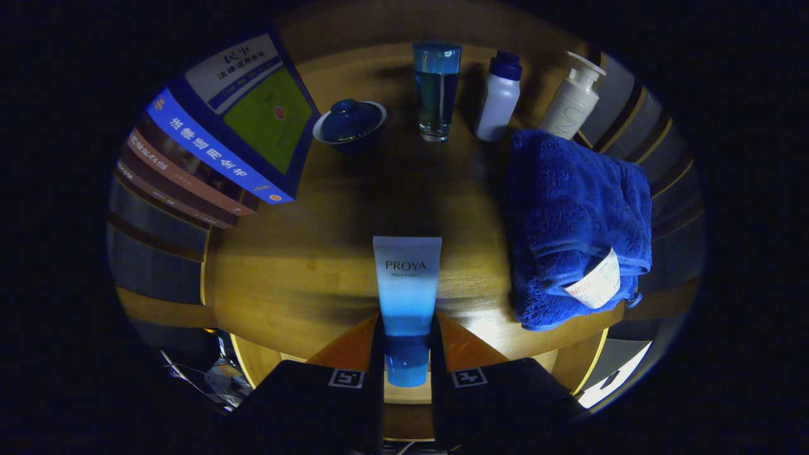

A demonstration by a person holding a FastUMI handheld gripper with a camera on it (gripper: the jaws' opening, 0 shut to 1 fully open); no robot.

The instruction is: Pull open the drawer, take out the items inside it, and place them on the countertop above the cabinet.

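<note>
1. The tube (407, 297) is what I am handling: a blue-and-white cosmetic tube, one of the drawer's items by my reckoning, and the tool (407, 354) is grasping it, both fingers pressing its cap end from either side. The tube is sticking straight ahead out of the fingers over the wooden tabletop (303, 278), its flat crimped end pointing away from me.

2. I am holding it by the cap end, I judge, so that the long body can go down flat on the bare wood just ahead of the fingers, where nothing is in the way.

3. The front of the tube is facing up, so its print is readable: "PROYA", with a smaller line beneath that I am reading as "AQUA PURITY", though it is too fine to be sure.

4. Near the fingers, off to one side, a folded blue towel (578, 227) is lying, a white sewn-in tag (595, 285) hanging from its near corner; the tag's writing is too small to read.

5. Beyond, a lidded blue bowl (349, 123), a tall glass (436, 88), a white bottle with a dark cap (498, 95) and a white pump bottle (572, 95) are standing in a row.

6. Opposite the towel, a stack of books (221, 145) is resting, with Chinese print on the covers and spines.
</note>
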